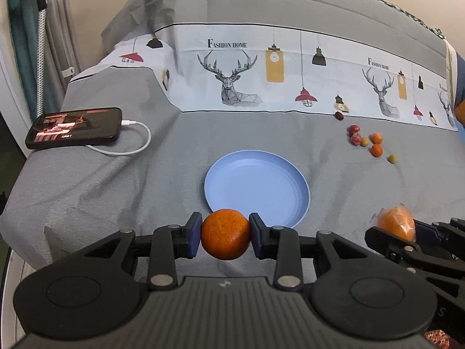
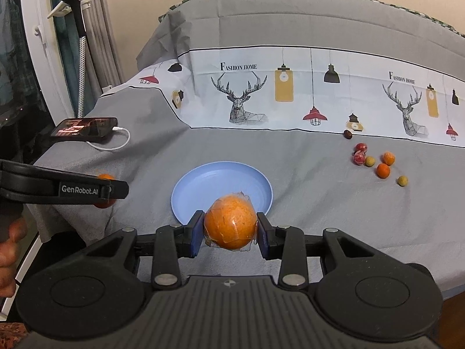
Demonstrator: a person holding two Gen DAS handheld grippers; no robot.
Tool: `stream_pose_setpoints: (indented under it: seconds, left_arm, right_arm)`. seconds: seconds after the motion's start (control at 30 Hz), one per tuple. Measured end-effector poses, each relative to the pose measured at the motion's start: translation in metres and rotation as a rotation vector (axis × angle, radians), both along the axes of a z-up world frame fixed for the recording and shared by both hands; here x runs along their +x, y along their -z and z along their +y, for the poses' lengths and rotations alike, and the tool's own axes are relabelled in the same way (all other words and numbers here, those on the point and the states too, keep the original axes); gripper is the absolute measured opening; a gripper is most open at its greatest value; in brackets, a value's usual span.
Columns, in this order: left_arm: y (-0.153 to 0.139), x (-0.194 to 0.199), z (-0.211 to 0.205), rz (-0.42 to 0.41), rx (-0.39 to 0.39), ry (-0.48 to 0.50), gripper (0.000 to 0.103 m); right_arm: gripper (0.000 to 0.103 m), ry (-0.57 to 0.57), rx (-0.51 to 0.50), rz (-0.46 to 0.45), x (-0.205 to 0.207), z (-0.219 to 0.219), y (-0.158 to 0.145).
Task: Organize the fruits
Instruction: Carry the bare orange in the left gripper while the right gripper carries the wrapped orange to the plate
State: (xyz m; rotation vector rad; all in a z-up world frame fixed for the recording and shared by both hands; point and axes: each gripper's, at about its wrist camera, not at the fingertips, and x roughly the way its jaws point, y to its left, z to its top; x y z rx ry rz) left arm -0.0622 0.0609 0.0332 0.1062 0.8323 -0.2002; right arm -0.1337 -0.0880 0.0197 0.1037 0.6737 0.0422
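My left gripper [image 1: 225, 234] is shut on a bare orange [image 1: 225, 234], held just above the near rim of the blue plate [image 1: 255, 186]. My right gripper [image 2: 230, 226] is shut on an orange wrapped in clear film [image 2: 230, 224], over the near edge of the same plate [image 2: 203, 183]. The plate holds nothing. The right gripper with its wrapped orange [image 1: 396, 222] shows at the right of the left wrist view. The left gripper [image 2: 87, 190] and its orange [image 2: 105, 178] show at the left of the right wrist view.
Several small fruits lie in a group to the plate's far right: red ones [image 2: 359, 154], small oranges [image 2: 383, 170], yellow-green ones [image 2: 402, 180] and a dark one [image 2: 348, 134]. A phone [image 1: 72, 128] with a white cable [image 1: 136, 145] lies at the far left. The grey cloth drops off at the left edge.
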Motion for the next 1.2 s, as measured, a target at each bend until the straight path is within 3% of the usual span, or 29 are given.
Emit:
stream_pose_setpoints:
  seconds: [0.47,0.57,0.73,0.97,1.07,1.2]
  left_arm:
    - [0.007,0.007,-0.006,0.03,-0.005,0.018,0.039]
    - [0.004,0.015,-0.01,0.038,-0.032,0.009,0.039]
    - [-0.016,0.028,-0.025,-0.025,-0.062,0.013,0.039]
    - [-0.038,0.065,-0.042,-0.086,-0.109,-0.014,0.039]
    - [-0.027,0.083,-0.046,-0.065,-0.104,-0.031,0.039]
    - [0.013,0.1,-0.047,0.005,-0.025,-0.049,0.039]
  right_arm:
    - [0.039,-0.016,0.008,0.03,0.012,-0.004,0.007]
    - [0.039,0.002,-0.029,-0.015,0.016,-0.011,0.0]
    - [0.039,0.038,-0.068,-0.08,0.031,-0.032,-0.014]
    - [0.039,-0.009,-0.107,-0.112,0.078,-0.051,-0.019]
    - [0.039,-0.036,-0.103,-0.096,0.097,-0.052,-0.006]
    - [0.039,-0.091,-0.096,0.002,0.12,-0.044,0.033]
